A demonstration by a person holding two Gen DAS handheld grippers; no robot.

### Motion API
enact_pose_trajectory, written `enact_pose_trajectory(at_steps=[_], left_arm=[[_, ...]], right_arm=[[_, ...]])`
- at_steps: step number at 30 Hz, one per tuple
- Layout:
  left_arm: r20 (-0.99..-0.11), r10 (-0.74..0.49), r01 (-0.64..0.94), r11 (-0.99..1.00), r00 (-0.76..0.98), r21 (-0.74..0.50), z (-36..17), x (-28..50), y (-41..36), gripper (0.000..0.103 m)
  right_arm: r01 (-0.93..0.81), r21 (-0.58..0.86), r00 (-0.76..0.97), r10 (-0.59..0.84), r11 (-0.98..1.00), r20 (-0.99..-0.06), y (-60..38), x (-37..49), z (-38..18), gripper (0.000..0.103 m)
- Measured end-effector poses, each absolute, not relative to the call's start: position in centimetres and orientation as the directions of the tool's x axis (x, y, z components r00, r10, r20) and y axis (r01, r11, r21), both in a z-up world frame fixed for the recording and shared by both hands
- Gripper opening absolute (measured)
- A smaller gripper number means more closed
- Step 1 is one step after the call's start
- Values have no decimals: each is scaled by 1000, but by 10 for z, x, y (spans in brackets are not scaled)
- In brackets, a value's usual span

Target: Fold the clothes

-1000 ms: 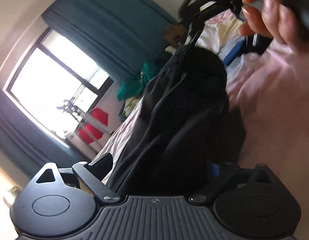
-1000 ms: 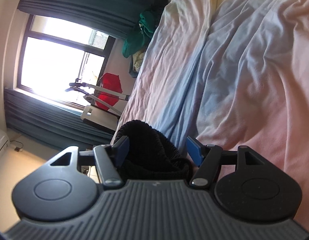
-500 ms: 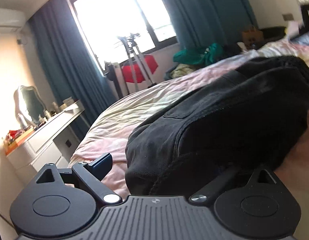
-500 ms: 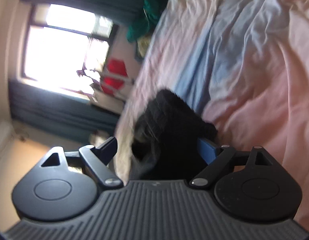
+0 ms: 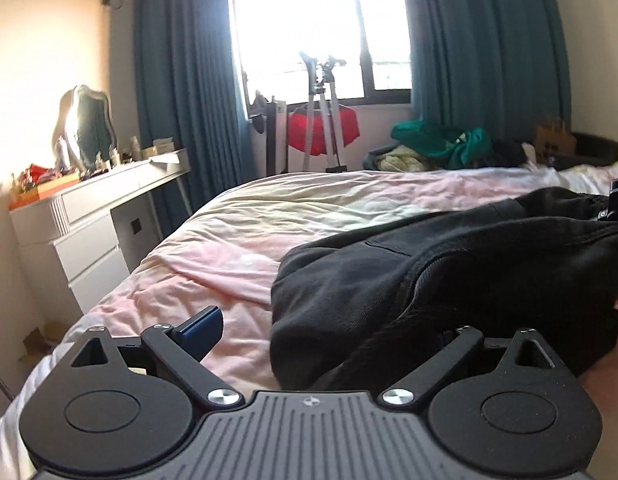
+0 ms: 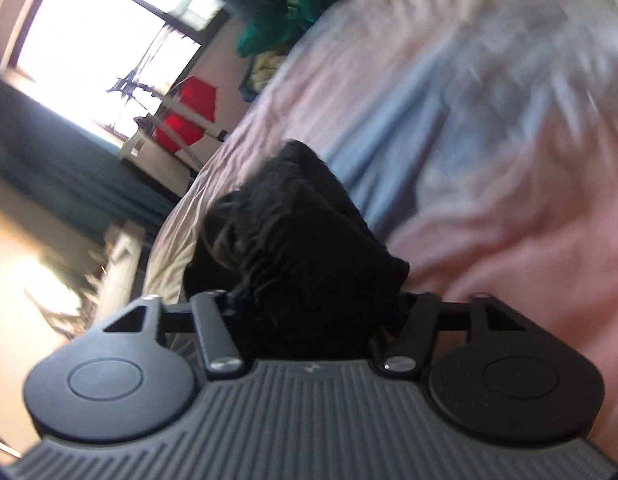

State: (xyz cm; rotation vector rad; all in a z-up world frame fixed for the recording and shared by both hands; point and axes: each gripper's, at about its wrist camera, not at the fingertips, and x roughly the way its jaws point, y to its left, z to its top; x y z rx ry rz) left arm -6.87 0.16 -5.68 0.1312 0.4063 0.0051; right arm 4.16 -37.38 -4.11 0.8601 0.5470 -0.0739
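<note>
the left tongs [image 5: 325, 324] stand spread wide: the blue-padded left finger [image 5: 201, 330] sits out over bare sheet, clear of any cloth, while the right finger is buried under the black heavy-cotton garment [image 5: 449, 280], so no pinch shows in the left wrist view. that garment lies bunched on the bed with the pink, cream and pale blue crumpled sheet [image 5: 237, 256], starting just ahead of the left tongs and running off ahead and to their right, where a small piece of the other tool shows at the picture's edge. in the right wrist view the right tongs [image 6: 317, 312] have just been closing, and a thick black knitted wad of the same garment [image 6: 297, 240] fills the gap between their two arms; the pads themselves are hidden under the cloth, so whether they actually press on it cannot be told, and the whole view is blurred and rolled to one side. beyond the left tongs, at the far side of the room, a bright window with teal curtains [image 5: 317, 28] stands behind a silver tripod [image 5: 323, 120] and a red fabric object [image 5: 323, 128]. ahead and to their left a white drawer desk [image 5: 93, 224] carries a framed mirror [image 5: 87, 124] and small clutter; ahead and to the right a green and yellow heap of clothes [image 5: 437, 146] lies past the bed.
</note>
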Motion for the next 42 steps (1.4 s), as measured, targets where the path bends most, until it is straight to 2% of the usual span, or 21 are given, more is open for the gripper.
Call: enact_pose_trajectory(at_steps=[4,9,11,12,14,15,18,20,22,26,30,35,38,42], left_arm=[[-355,83,-51,994,931,99,-51,-81,14,98],[-305,153,-146,988,940,44,-42,-96,34,98],[-287,167,-159,986,943,50,-40,-101,36,98],[-289,164,-154,986,943,55,-40,-101,35,98],[-315,147,-139,989,938,49,-42,-102,33,98],[-335,132,-127,991,933,38,-44,-101,32,98],[-380,102,-97,995,920,31,-49,-98,23,98],[-388,114,-103,993,915,50,-53,-95,17,98],[-394,120,-106,993,911,58,-57,-92,14,98],[-397,112,-96,994,911,61,-57,-94,14,98],[-327,136,-83,982,935,171,-58,-103,-2,96],[-236,149,-72,950,960,304,-68,-106,-24,95],[-252,150,-82,962,956,259,-68,-100,-18,97],[-315,131,-94,987,940,128,-67,-93,2,99]], right_arm=[[121,684,899,213,719,-383,-364,50,-6,47],[-195,668,922,367,718,-126,-345,50,36,46],[-245,654,917,391,716,-84,-343,49,45,46],[-232,649,921,379,724,-93,-345,48,43,46],[-137,670,929,329,730,-169,-355,49,27,46],[-68,668,926,296,741,-235,-360,50,16,46],[158,511,844,153,845,-514,-362,54,-21,47],[233,573,819,159,786,-551,-371,46,-42,49],[250,646,839,171,722,-516,-377,37,-48,50],[249,628,839,159,737,-520,-376,40,-43,51],[263,654,845,158,710,-511,-380,40,-44,53],[209,587,866,130,782,-482,-361,47,-33,53],[200,594,871,136,780,-472,-362,47,-31,53],[222,616,856,151,756,-495,-368,49,-39,53]])
